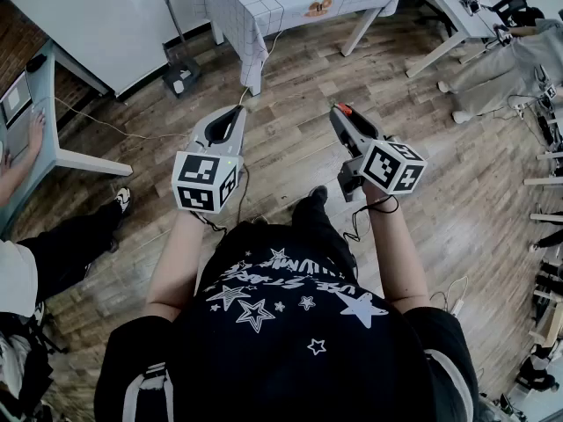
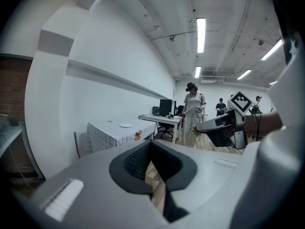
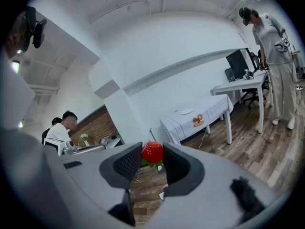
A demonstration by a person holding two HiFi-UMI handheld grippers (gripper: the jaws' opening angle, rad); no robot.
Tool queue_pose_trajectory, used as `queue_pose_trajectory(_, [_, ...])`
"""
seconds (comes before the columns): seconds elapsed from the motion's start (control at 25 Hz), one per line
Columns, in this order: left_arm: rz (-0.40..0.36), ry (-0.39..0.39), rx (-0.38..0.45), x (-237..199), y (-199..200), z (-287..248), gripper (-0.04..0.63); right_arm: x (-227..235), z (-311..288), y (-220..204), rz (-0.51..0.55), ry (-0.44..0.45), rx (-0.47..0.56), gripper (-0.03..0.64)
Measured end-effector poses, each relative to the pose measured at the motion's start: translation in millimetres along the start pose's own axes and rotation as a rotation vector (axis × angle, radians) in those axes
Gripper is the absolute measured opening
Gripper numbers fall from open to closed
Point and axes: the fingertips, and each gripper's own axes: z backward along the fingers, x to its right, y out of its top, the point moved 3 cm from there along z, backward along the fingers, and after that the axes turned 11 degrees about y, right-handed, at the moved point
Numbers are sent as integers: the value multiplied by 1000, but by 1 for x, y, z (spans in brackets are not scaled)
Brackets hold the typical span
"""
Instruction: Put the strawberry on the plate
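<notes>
A red strawberry [image 3: 152, 152] with green leaves sits pinched between the pads of my right gripper [image 3: 151, 159], which is shut on it. From the head view the berry [image 1: 342, 109] shows at the tip of that gripper [image 1: 343, 114], held over the wooden floor. My left gripper [image 1: 236, 112] hangs beside it at the same height, its tips together and nothing in them [image 2: 150, 149]. The white plate [image 3: 186, 111] lies on a table with a white checked cloth [image 1: 264, 3], well ahead of both grippers; the left gripper view has the plate [image 2: 126, 125] too.
A cable [image 1: 132, 130] runs over the floor to a small stand [image 1: 180, 70] near the clothed table. Desks stand at left [image 1: 53, 121] and far right [image 1: 449, 16]. A seated person [image 1: 53, 253] is at my left, another in grey [image 3: 276, 56] stands at right.
</notes>
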Motion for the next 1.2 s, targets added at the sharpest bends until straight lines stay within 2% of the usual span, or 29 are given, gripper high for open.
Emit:
queue_pose_trajectory(0.4, [-11,-14,11,6,-2,-3,9,1,-1,-5,-3,-13,-7,146])
queue_pose_trajectory(0.56, [26,-34,-2,10,-7,-8,9,3,2,-9,-5,-26,-20,146])
queue_pose_trajectory(0.68, [27,-50,-14,17,-9,-14,9,10,4,-7,-14,-34,-22,146])
queue_pose_trajectory(1.04, [9,-57,-70,37,-17,-48,9,52,2,-3,-72,-29,-19,146])
queue_pose_trajectory(1.2, [-24,-46,-79,47,-6,-78,9,84,-5,15,-48,8,-30,146])
